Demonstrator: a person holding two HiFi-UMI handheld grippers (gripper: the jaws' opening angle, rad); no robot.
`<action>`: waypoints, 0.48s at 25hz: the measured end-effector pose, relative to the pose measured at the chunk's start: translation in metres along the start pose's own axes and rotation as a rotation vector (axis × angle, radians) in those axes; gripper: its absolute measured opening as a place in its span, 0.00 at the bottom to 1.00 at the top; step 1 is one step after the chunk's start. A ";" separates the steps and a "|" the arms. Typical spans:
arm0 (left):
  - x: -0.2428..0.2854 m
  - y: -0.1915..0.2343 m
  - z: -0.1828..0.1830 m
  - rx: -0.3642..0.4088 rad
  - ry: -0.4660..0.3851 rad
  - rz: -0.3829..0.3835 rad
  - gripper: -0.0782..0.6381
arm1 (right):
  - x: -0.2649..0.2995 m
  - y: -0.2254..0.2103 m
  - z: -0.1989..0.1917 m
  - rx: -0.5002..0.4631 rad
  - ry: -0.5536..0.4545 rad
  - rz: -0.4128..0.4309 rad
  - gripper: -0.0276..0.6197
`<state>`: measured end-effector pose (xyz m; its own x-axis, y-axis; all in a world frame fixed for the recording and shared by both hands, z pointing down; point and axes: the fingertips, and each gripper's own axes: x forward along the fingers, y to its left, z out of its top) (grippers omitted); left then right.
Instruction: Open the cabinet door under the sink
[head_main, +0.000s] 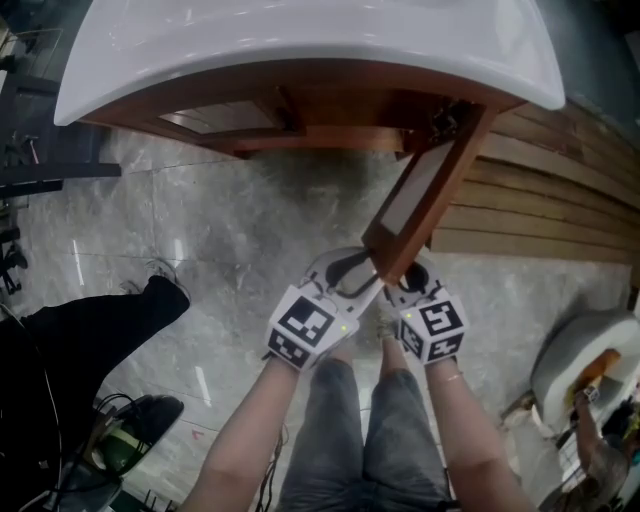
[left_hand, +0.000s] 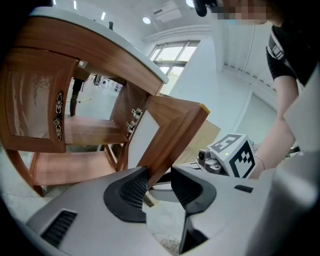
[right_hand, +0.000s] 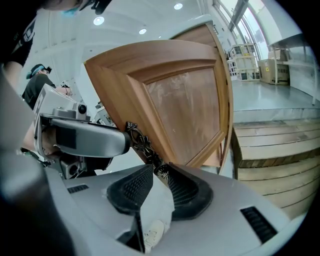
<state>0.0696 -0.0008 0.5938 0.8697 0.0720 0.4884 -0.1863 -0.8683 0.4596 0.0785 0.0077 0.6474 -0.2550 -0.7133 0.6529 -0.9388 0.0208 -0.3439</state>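
The door (head_main: 418, 200) stands swung well out from under the sink (head_main: 300, 45), its free edge right at both claws. The right claw (right_hand: 159, 172) pinches the handle (right_hand: 141, 141) at its lower end. The left claw (left_hand: 159, 179) is spread astride the door's edge, one pad touching. The pinch sits at the pad tips, so a skewed pull would likely slip it off or strain the hinges (left_hand: 134, 120).
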 end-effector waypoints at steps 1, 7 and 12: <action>0.002 -0.003 -0.001 -0.003 -0.001 0.006 0.31 | -0.003 -0.002 -0.002 0.000 0.001 -0.006 0.18; 0.016 -0.024 -0.005 0.000 -0.012 0.023 0.32 | -0.020 -0.015 -0.013 -0.037 0.015 -0.021 0.18; 0.031 -0.039 -0.008 0.006 -0.012 0.021 0.32 | -0.035 -0.029 -0.023 -0.032 0.029 -0.042 0.18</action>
<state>0.0999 0.0390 0.5970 0.8712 0.0481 0.4885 -0.2015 -0.8724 0.4454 0.1096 0.0482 0.6501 -0.2210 -0.6933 0.6859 -0.9556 0.0135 -0.2943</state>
